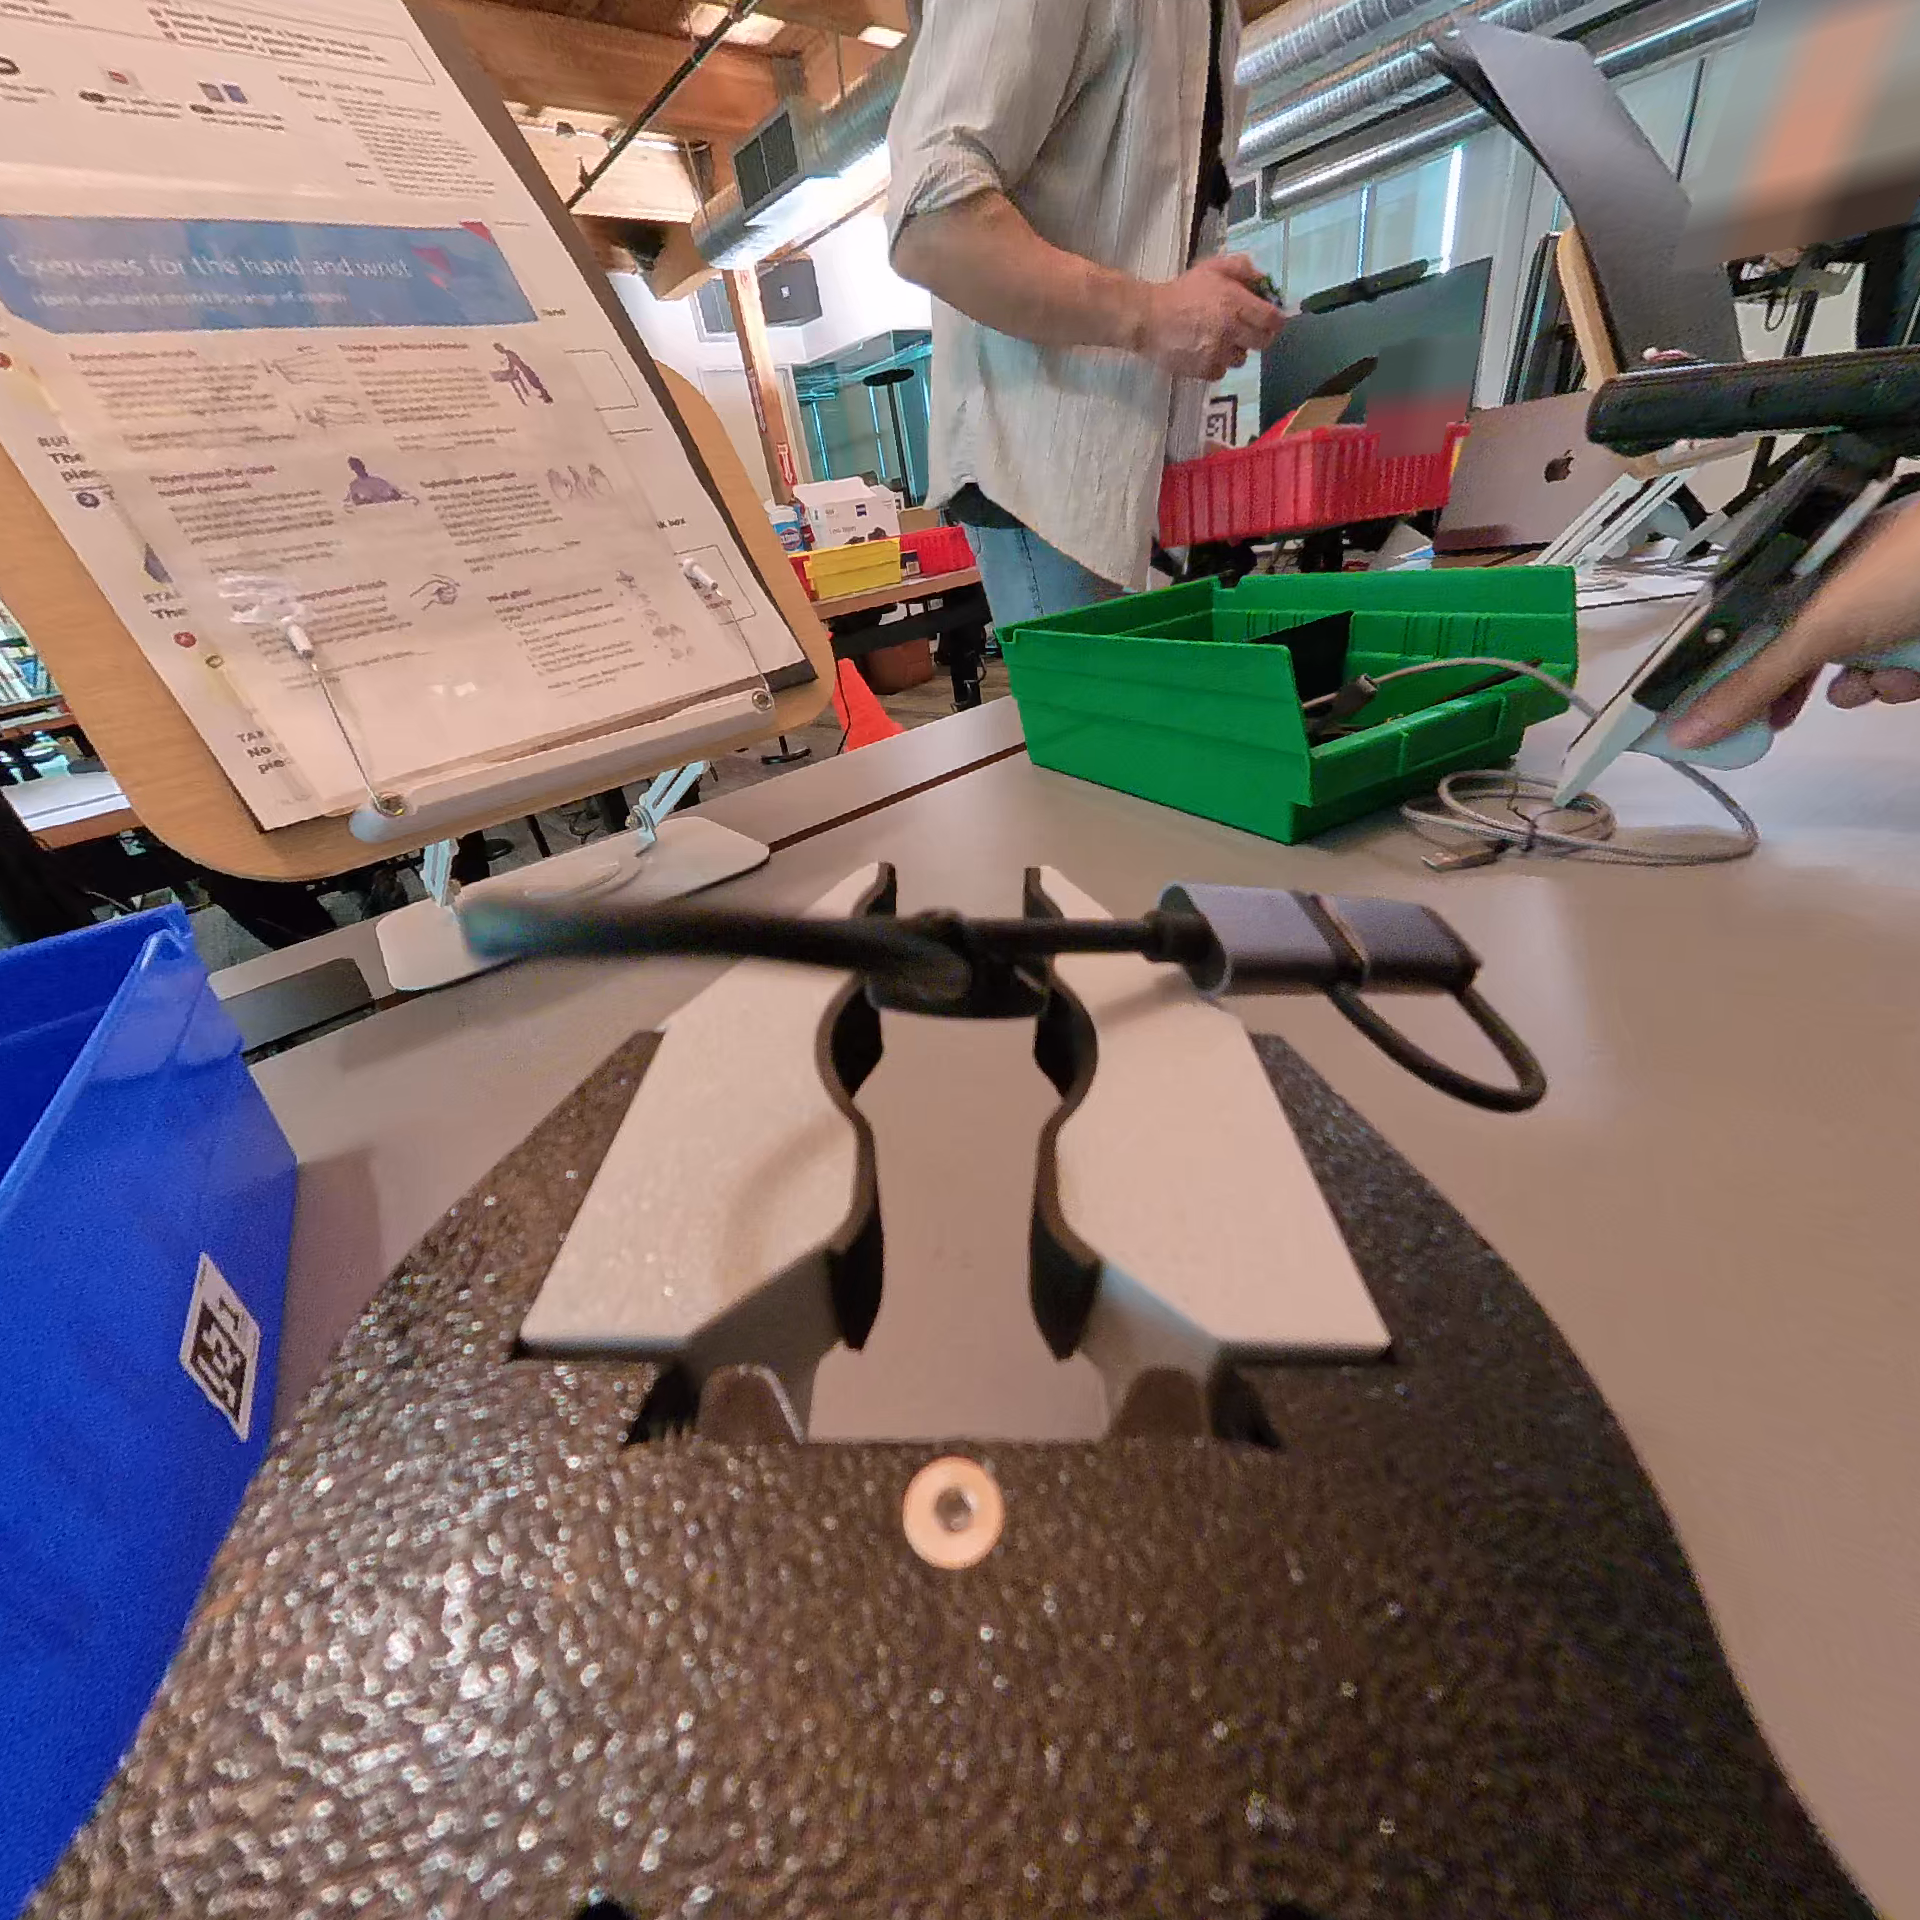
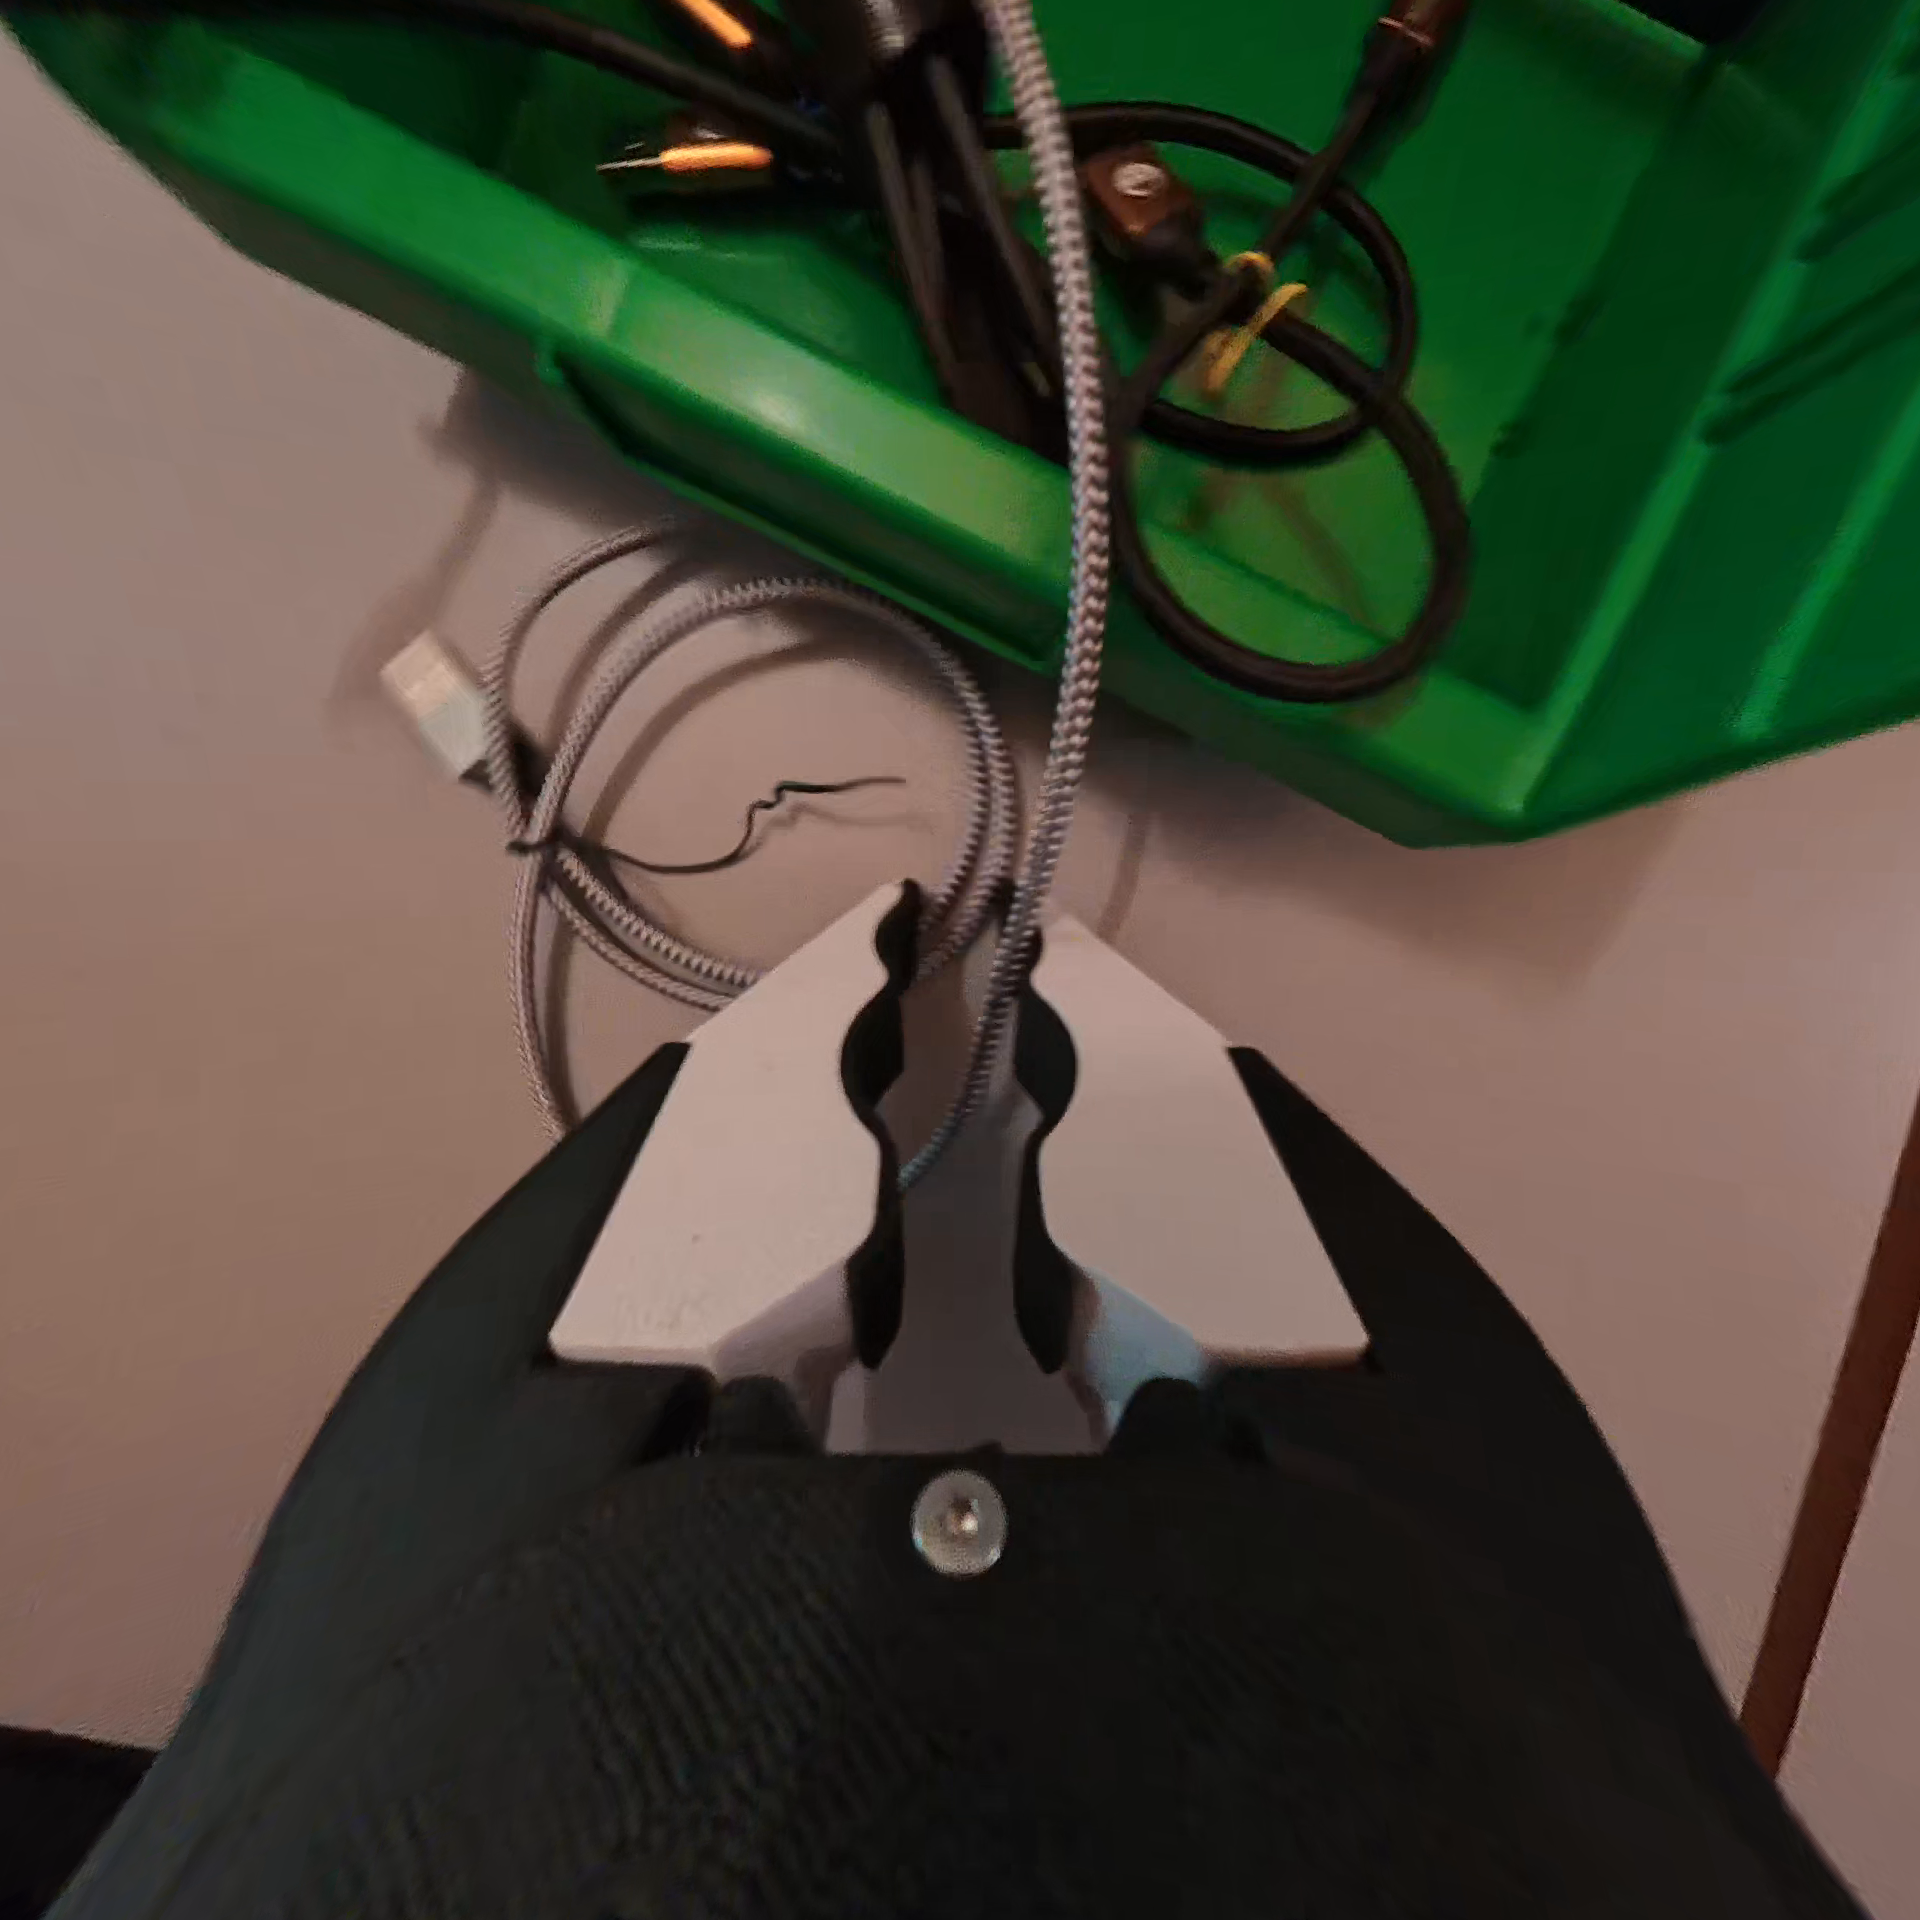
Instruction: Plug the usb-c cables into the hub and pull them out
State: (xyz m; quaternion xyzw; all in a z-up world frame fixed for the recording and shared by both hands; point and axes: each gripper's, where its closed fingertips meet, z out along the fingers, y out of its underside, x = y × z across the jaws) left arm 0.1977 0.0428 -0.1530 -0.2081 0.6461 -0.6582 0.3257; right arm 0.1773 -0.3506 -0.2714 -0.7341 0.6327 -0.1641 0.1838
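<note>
**Inspector A:** Left gripper (image 1: 961, 914) first. Its fingers are closed on the black lead (image 1: 727, 928) of the dark grey hub (image 1: 1320, 940), and the hub hangs out to the gripper's right, lifted clear of the grey table (image 1: 1558, 1195). A short black loop (image 1: 1455, 1060) curls under the hub's far end. The lead's left tip is blurred — I cannot tell what it ends in.

**Inspector B:** Agreed. Right gripper (image 2: 961, 909)?

**Inspector A:** Pointed down at the table, jaws apart but narrow. A grey braided cable (image 2: 1075, 582) runs from inside the green bin (image 2: 1662, 416), over its front lip and down between the fingers. The right finger (image 2: 1132, 1122) appears to touch it; I see no firm pinch, so I record it as released around the cable.

**Inspector B:** The rest of that cable?

**Inspector A:** Coiled on the table just in front of the bin, tied with a thin black twist (image 2: 665, 842). Its flat silver plug (image 2: 442, 701) lies at the coil's left side. In the left wrist view the same coil (image 1: 1538, 821) sits by the bin's (image 1: 1299, 665) near front corner, with the right gripper (image 1: 1590, 779) tipped onto it, held by a hand (image 1: 1808, 665).

**Inspector B:** Bin contents?

**Inspector A:** Black cables (image 2: 1351, 468), some with orange-tipped connectors (image 2: 717, 156), one bundle tied in yellow.

**Inspector B:** Surroundings?

**Inspector A:** A blue bin (image 1: 114, 1299) at the table's left edge, a wooden document stand (image 1: 343, 436) with printed sheets toward the far left, and a person (image 1: 1060, 270) standing beyond the far edge.
</note>
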